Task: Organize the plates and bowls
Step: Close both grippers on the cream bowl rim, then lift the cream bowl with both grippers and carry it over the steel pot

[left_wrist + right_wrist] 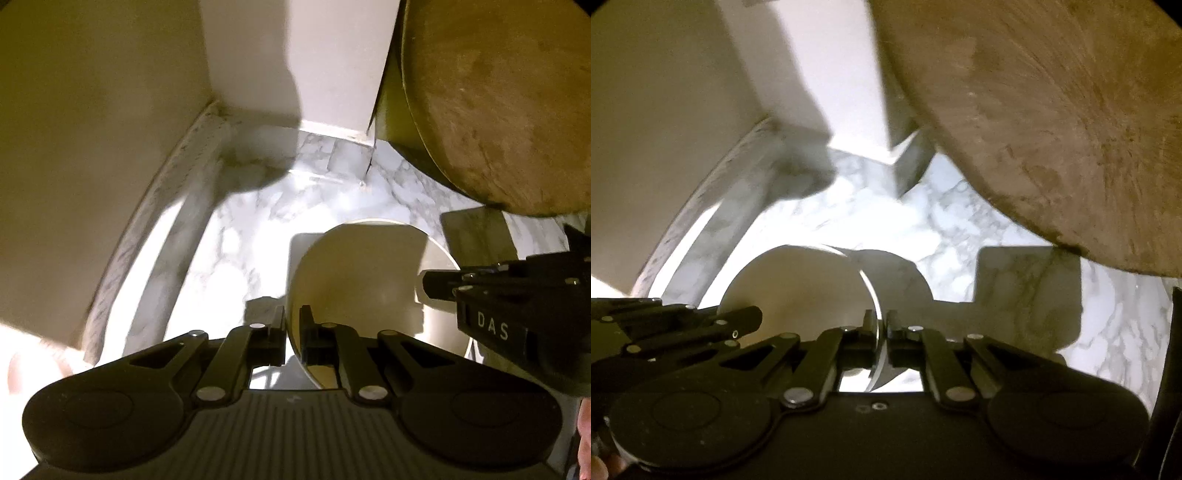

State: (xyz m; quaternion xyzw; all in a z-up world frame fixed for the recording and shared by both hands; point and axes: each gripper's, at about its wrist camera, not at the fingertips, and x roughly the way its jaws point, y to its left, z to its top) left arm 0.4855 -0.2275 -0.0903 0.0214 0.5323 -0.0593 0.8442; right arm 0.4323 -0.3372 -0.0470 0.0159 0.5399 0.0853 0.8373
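We had both grippers, left (pixel 292 325) and right (pixel 882 329), fingers pinching opposite rims of the cream ceramic bowl (pixel 365 280) over the white marble counter (pixel 240 229); carrying step, so next probably just needed level, matched hands.

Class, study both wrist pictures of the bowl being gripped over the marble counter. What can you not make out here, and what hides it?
- Bowl underside and whether it touches the counter: left wrist view, its own wall and the left gripper hide it.
- Round wooden board: right wrist view, cut off by the frame edge.
- Far corner of the wall: blurred.
- Bowl's near rim: right wrist view, behind the right gripper.
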